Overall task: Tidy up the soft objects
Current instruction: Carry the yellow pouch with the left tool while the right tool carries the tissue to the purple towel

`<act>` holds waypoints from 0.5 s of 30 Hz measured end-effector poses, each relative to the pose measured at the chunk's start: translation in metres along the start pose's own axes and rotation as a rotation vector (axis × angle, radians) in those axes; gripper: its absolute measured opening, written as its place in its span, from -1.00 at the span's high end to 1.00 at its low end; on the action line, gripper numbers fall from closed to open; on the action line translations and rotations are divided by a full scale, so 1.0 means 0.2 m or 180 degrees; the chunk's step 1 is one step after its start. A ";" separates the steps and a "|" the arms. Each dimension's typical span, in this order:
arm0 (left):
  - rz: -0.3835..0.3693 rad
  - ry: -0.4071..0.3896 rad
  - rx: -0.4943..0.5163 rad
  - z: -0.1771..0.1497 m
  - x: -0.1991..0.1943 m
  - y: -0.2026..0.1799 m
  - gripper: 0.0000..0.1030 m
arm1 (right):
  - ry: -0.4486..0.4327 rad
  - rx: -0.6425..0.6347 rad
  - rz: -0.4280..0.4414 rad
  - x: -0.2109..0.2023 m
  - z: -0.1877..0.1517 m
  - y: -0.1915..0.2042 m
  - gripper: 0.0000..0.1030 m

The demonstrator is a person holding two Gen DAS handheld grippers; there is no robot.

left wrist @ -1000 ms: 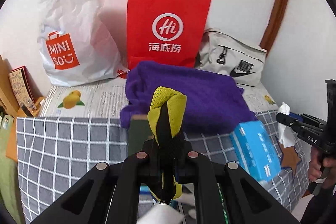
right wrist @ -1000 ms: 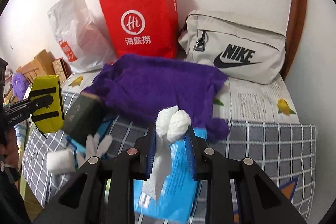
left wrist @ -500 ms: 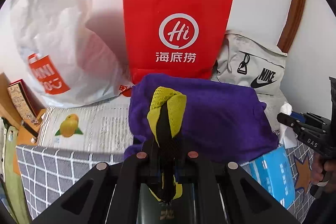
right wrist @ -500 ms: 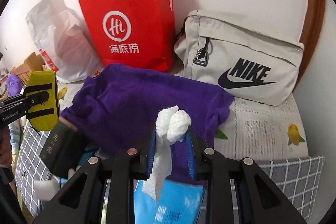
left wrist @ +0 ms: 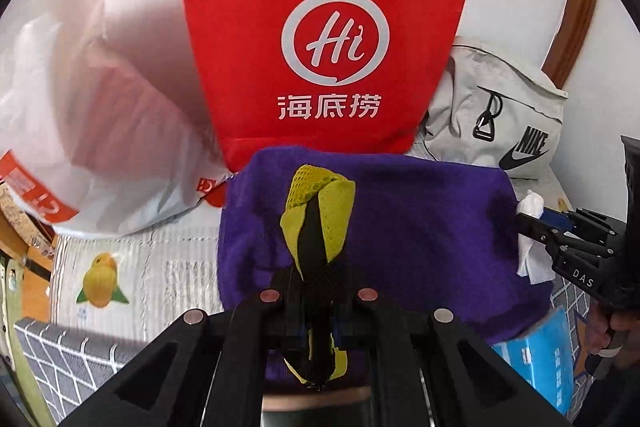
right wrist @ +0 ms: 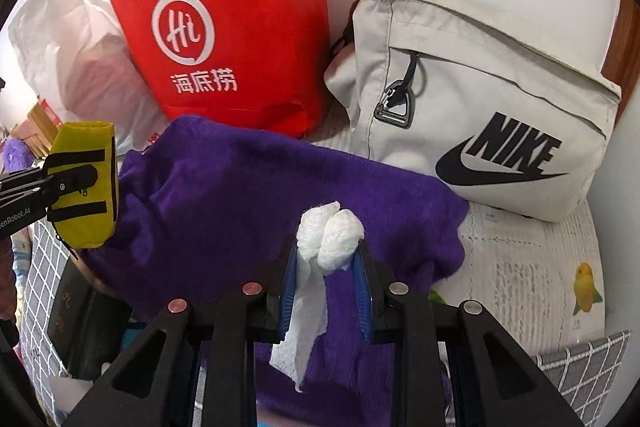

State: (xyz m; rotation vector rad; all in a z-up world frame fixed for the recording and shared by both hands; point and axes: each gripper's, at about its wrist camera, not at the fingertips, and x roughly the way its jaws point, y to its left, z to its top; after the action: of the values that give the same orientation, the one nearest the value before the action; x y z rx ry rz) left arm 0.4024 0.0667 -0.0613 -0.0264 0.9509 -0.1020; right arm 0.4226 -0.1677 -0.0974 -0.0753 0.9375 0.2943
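With my left tongs (left wrist: 316,223) pinching the yellow mesh pouch (left wrist: 316,211) and my right tongs (right wrist: 329,259) pinching a white tissue wad (right wrist: 330,235), both hover over the purple towel (right wrist: 240,203) ahead, nothing yet put away.

Black angular tongs (left wrist: 316,291) with round silver screws; blue-lined fingers (right wrist: 289,279), white "DAS" lettering.

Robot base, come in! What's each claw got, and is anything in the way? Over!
Left gripper shut on yellow pouch. Right gripper shut on white tissue. Purple towel below both; red bag ahead.
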 end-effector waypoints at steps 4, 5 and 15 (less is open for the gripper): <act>-0.0091 0.0093 -0.0030 0.04 0.07 0.01 0.83 | 0.0059 0.0001 -0.0030 0.06 0.03 -0.03 0.49; -0.0117 0.0117 -0.0040 0.04 0.09 0.01 0.83 | 0.0075 0.0000 -0.0053 0.07 0.03 -0.04 0.49; -0.0322 0.0310 -0.0068 0.10 0.26 0.02 0.83 | 0.0314 0.0061 -0.0132 0.22 0.07 -0.14 0.49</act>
State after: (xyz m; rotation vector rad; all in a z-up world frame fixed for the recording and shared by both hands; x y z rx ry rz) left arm 0.4497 0.0640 -0.0918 -0.0902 1.0480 -0.1880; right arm 0.4656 -0.1831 -0.1256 -0.0921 1.0352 0.2450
